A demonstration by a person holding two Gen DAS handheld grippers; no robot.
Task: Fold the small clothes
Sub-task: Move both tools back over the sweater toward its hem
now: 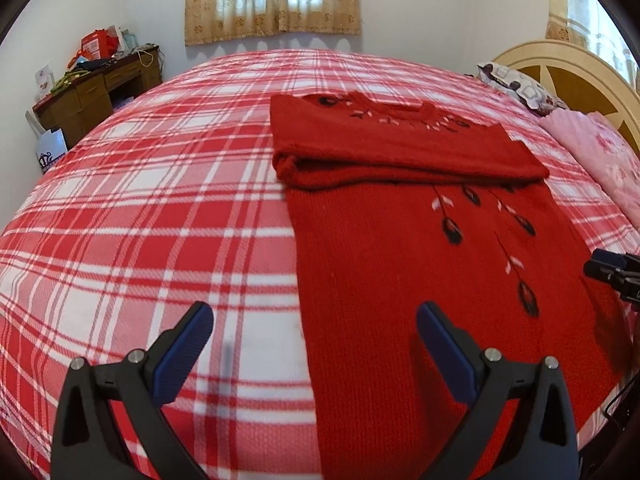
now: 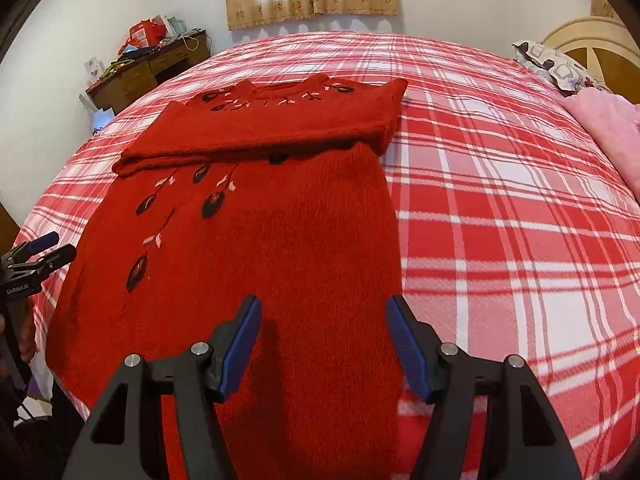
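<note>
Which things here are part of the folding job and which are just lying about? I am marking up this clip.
Part of the job:
- red sweater, sleeves folded across the chest
- left gripper, jaws open
- right gripper, jaws open
- plaid bedspread, the work surface

Just lying about:
- pink blanket
- patterned pillow
- cluttered desk
- curtains
</note>
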